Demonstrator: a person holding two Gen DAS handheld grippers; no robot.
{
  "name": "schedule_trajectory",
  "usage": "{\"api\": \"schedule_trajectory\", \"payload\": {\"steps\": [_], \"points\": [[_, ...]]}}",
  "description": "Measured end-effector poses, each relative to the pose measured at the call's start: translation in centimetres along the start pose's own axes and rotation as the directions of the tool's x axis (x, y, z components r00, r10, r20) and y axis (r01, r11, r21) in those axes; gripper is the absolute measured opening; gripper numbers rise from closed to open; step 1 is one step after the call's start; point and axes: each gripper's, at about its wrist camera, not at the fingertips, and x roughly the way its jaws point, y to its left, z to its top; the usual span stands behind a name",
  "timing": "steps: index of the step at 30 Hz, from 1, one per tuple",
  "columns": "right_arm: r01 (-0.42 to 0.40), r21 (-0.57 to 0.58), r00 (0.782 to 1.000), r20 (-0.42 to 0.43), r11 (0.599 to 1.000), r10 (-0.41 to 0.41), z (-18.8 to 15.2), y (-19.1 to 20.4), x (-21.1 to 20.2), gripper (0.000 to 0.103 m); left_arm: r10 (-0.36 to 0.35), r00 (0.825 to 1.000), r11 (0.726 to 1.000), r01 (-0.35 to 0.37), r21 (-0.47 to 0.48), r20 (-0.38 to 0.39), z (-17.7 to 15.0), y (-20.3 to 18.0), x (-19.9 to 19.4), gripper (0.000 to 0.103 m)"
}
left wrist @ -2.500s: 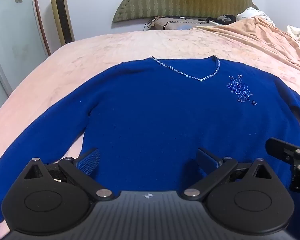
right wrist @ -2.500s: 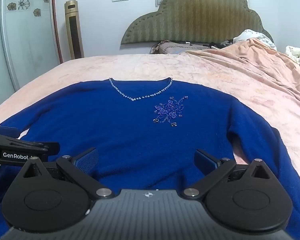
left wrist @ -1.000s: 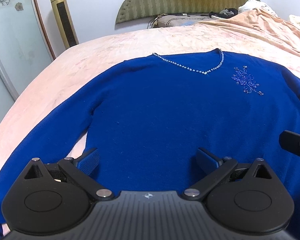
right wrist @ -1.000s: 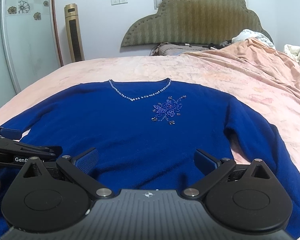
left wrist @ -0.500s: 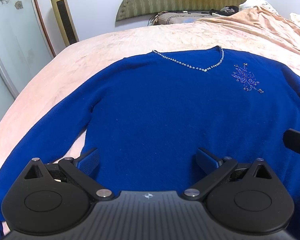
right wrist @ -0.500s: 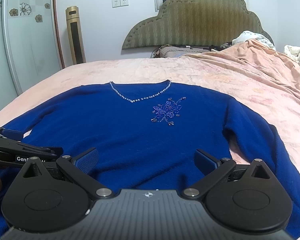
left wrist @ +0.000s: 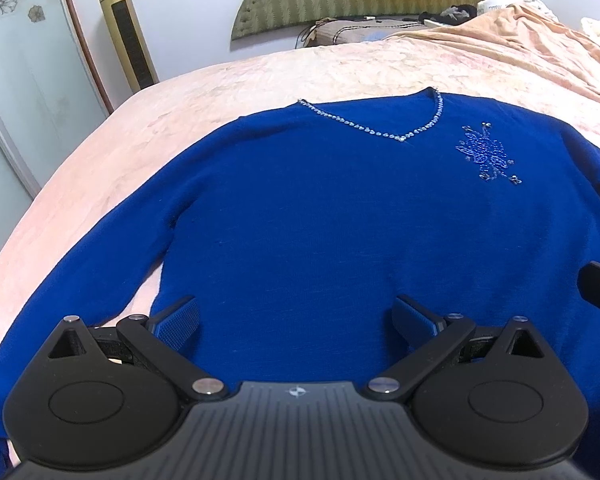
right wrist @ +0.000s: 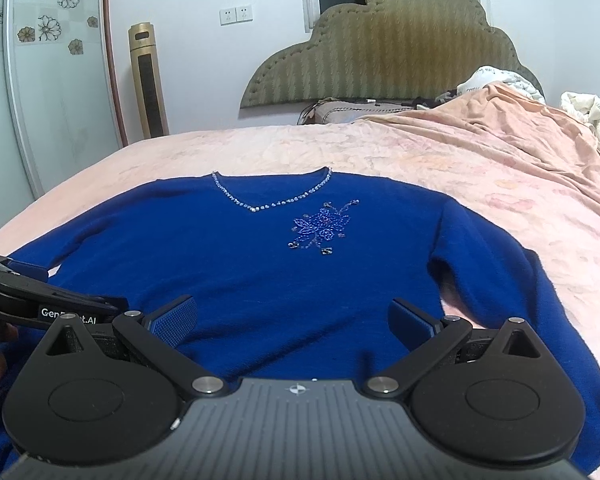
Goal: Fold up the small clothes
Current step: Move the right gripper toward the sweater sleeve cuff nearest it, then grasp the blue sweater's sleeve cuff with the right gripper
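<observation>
A royal-blue sweater [left wrist: 320, 216] [right wrist: 260, 264] lies flat, front up, on a pink bedspread, sleeves angled down and outward. Its V-neck carries a beaded trim [right wrist: 272, 202] and a beaded flower [right wrist: 322, 228] sits on the chest. My left gripper [left wrist: 296, 320] hovers open over the lower left of the sweater's body, nothing between its blue pads. My right gripper [right wrist: 292, 320] hovers open over the lower right of the body, also holding nothing. The left gripper's black body [right wrist: 40, 304] shows at the right wrist view's left edge, with a hand behind it.
The pink bedspread [left wrist: 160, 128] covers a wide bed with an olive padded headboard [right wrist: 388, 56]. A bunched peach blanket [right wrist: 520, 140] and white bedding lie at the right. A gold tower fan [right wrist: 148, 80] and a glass sliding door [right wrist: 48, 88] stand at the left.
Both grippers have risen and pulled back slightly, so more of the sweater shows. The right gripper's tip has slid toward the left wrist view's right edge. The sweater has not moved.
</observation>
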Motion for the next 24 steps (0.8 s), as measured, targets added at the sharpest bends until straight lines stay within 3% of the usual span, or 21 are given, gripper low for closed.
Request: {"api": "schedule_trajectory", "payload": {"steps": [8, 12, 17, 21, 24], "points": [[-0.014, -0.053, 0.999, 0.050, 0.999, 0.017, -1.2, -0.6, -2.0, 0.103, -0.090, 0.995, 0.996, 0.089, 0.027, 0.037, 0.3, -1.3, -1.5, 0.103], [0.063, -0.125, 0.997, 0.051, 0.990, -0.057, -3.0, -1.2, -3.5, 0.103, -0.183, 0.982, 0.983, 0.181, 0.034, 0.057, 1.0, -1.8, -2.6, 0.103], [0.131, -0.190, 0.991, 0.023, 0.973, -0.129, -5.2, -3.4, -5.1, 0.101, -0.208, 0.968, 0.978, 0.206, 0.030, 0.138, 2.3, -2.1, -4.6, 0.103], [0.216, -0.260, 0.975, 0.001, 0.941, -0.223, -6.8, -5.1, -5.9, 0.087, -0.213, 0.969, 0.977, 0.209, 0.048, 0.126, 2.3, -2.7, -4.4, 0.103], [0.205, -0.265, 0.974, -0.036, 0.942, -0.223, -7.6, -6.1, -5.9, 0.077, -0.217, 0.972, 0.975, 0.210, 0.080, 0.092, 1.8, -3.4, -4.0, 0.103]]}}
